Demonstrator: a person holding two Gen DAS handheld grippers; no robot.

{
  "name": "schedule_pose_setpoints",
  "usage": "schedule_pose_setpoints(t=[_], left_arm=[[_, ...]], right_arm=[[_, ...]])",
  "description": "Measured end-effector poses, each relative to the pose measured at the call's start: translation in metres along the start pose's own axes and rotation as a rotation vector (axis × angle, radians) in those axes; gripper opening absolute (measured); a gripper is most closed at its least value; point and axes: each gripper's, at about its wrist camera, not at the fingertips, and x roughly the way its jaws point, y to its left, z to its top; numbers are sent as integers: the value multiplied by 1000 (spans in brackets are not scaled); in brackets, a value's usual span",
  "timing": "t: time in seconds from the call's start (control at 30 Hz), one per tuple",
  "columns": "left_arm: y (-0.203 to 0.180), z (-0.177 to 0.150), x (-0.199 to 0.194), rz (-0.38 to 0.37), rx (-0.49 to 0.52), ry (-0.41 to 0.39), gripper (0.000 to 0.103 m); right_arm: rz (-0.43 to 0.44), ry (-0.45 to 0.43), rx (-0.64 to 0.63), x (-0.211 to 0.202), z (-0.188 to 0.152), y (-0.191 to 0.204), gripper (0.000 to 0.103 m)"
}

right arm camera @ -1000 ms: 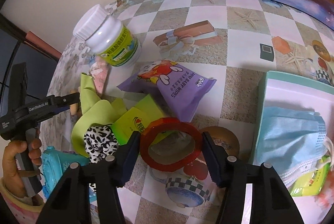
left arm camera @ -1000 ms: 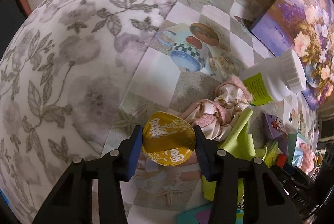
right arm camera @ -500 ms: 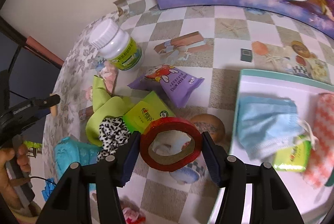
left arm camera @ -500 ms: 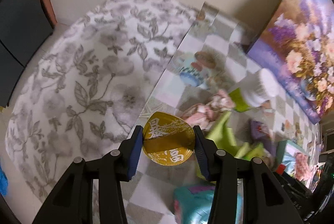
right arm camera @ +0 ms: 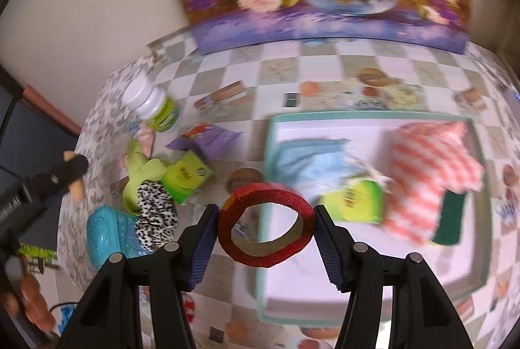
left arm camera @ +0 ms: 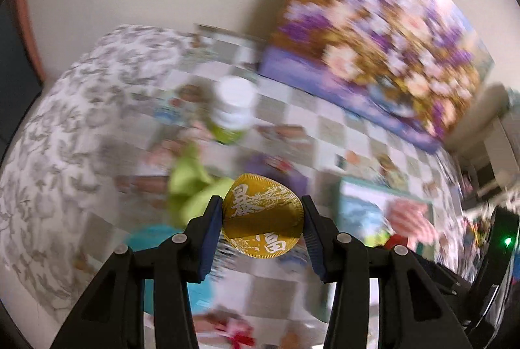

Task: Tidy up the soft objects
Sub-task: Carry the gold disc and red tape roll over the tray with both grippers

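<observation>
Over at the left the left gripper is clamped on a gold foil coin, holding it above the checkered tablecloth, where a white-capped bottle and a green cloth show only as blurs. Further right the right gripper is clamped on a red tape roll. Below it, from left, lie a teal pouch, a leopard scrunchie, then the tray holding a blue mask and a pink striped cloth.
</observation>
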Motion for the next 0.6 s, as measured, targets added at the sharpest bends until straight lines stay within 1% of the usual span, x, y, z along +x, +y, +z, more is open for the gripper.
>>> schedule_pose_setpoints(t=[0.2,0.4,0.5,0.6], left_arm=[[-53,-25,11,-35,60,40,49],[-97,-52,27,-82,92,92,49],[-119,-65,36,-93,114,117,49],[-136,-75,42,-87,129,129,49]], right_arm=[[-83,-25,84,-23,-12,-48,61],[-121,-41,191,-42,-22,-100,61],[-164,-45,236,-49,-26,-125,61],[-194,-45,278,-53,-29,-146,61]])
